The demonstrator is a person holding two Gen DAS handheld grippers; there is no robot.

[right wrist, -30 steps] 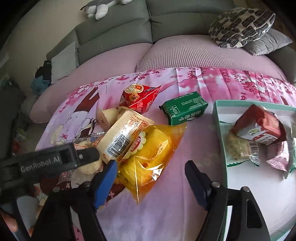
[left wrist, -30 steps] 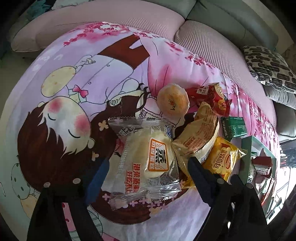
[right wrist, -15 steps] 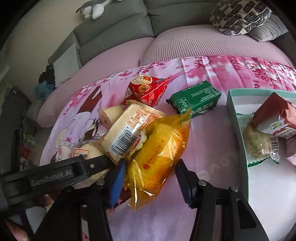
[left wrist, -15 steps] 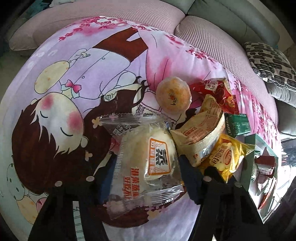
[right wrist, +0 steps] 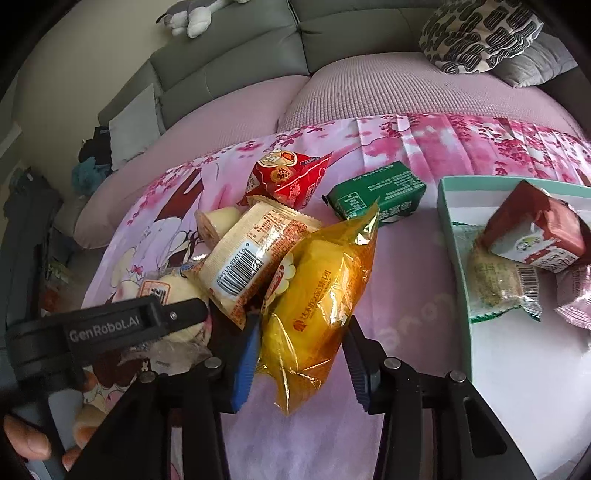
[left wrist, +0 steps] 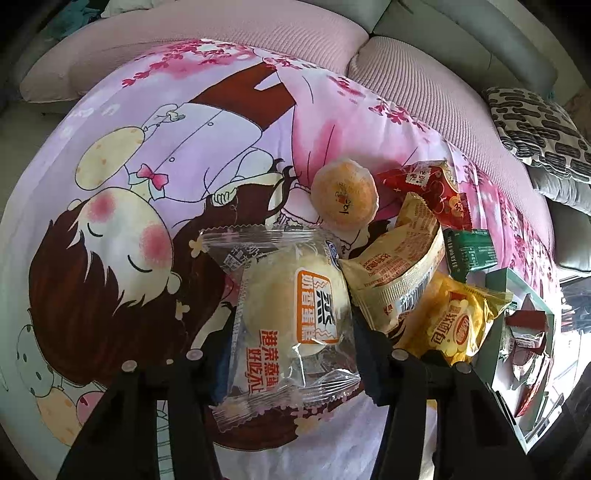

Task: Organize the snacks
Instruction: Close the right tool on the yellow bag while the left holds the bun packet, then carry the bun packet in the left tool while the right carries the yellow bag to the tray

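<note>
A clear-wrapped steamed cake (left wrist: pixel 295 306) with an orange label lies on the cartoon-print cloth (left wrist: pixel 147 184). My left gripper (left wrist: pixel 291 343) has a finger against each side of the packet, and its jaws are closing on it. In the right wrist view a yellow bread packet (right wrist: pixel 321 288) sits between the fingers of my right gripper (right wrist: pixel 301 362). Those jaws are closing too, the pads squeeze the wrapper, and its far end tilts up. The same yellow packet (left wrist: pixel 454 321) shows at the right of the left wrist view.
A beige barcode packet (right wrist: pixel 251 258), a red packet (right wrist: pixel 288 177), a green packet (right wrist: pixel 376 192) and a round orange cake (left wrist: pixel 345 192) lie just beyond. At the right, a teal tray (right wrist: pixel 448 221) holds a red-brown packet (right wrist: pixel 535 232) and other snacks. A sofa with a patterned cushion (right wrist: pixel 480 33) stands behind.
Both grippers have narrowed from wide open onto their packets: the left around the steamed cake, the right around the yellow bread packet, whose far end has lifted.
</note>
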